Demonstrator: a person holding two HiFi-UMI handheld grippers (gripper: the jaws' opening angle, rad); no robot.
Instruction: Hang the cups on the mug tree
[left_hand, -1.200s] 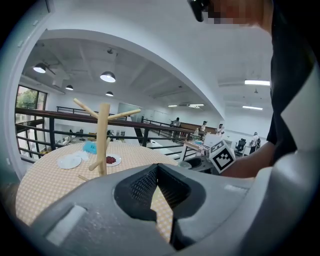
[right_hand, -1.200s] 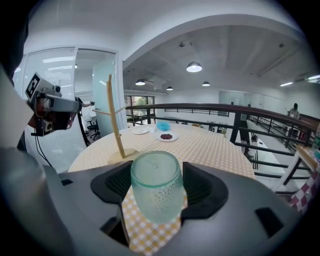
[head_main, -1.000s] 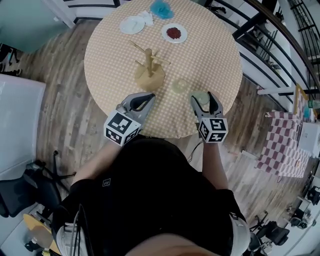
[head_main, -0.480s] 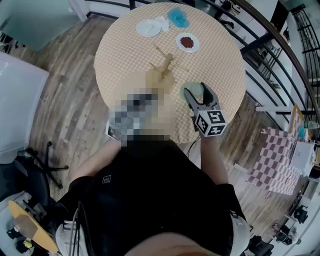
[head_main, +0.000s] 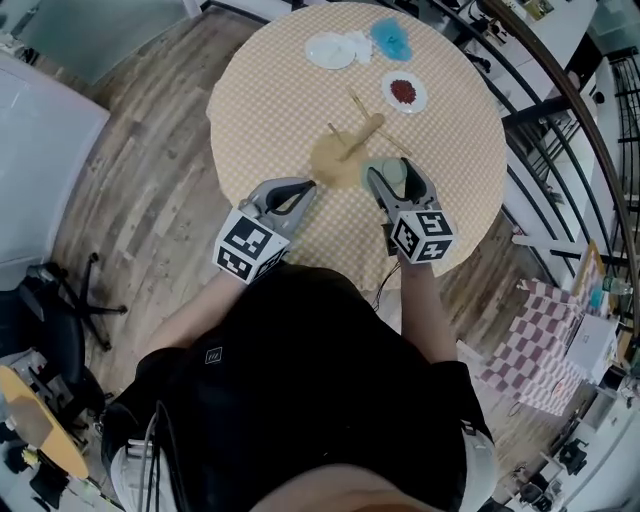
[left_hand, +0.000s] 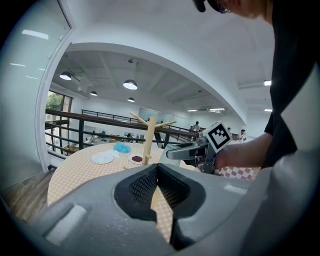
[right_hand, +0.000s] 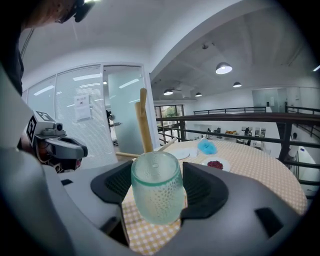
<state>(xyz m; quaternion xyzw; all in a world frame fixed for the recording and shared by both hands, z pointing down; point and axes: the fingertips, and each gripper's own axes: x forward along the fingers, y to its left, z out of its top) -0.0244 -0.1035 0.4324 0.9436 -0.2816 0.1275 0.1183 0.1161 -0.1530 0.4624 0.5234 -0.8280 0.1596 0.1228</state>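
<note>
Cup: a pale green, pebbled glass cup (right_hand: 156, 192) is carried above the checked cloth, just short of the tree; no handle shows in any view.
Right gripper: the right gripper (head_main: 393, 180) has both pads pressed on the cup's sides, with what looks like the cup's closed end turned uppermost.
Mug tree: the wooden mug tree (head_main: 350, 150) stands near the middle of the table, its post rising directly behind the held cup, and every peg in sight is bare.
Left gripper: the left gripper (left_hand: 157, 169) has its jaws together with nothing between them, and is held low at the near edge, to the left of the tree's base.
Table: the round table (head_main: 260, 110) also carries a white plate (head_main: 330, 50), a blue crumpled thing (head_main: 392, 40) and a small dish of red pieces (head_main: 404, 92), all on the far side, well apart from the work.
Progress: by the look of it, nothing is hung yet; one cup is picked up and close to the tree, and slipping it onto a peg remains.
</note>
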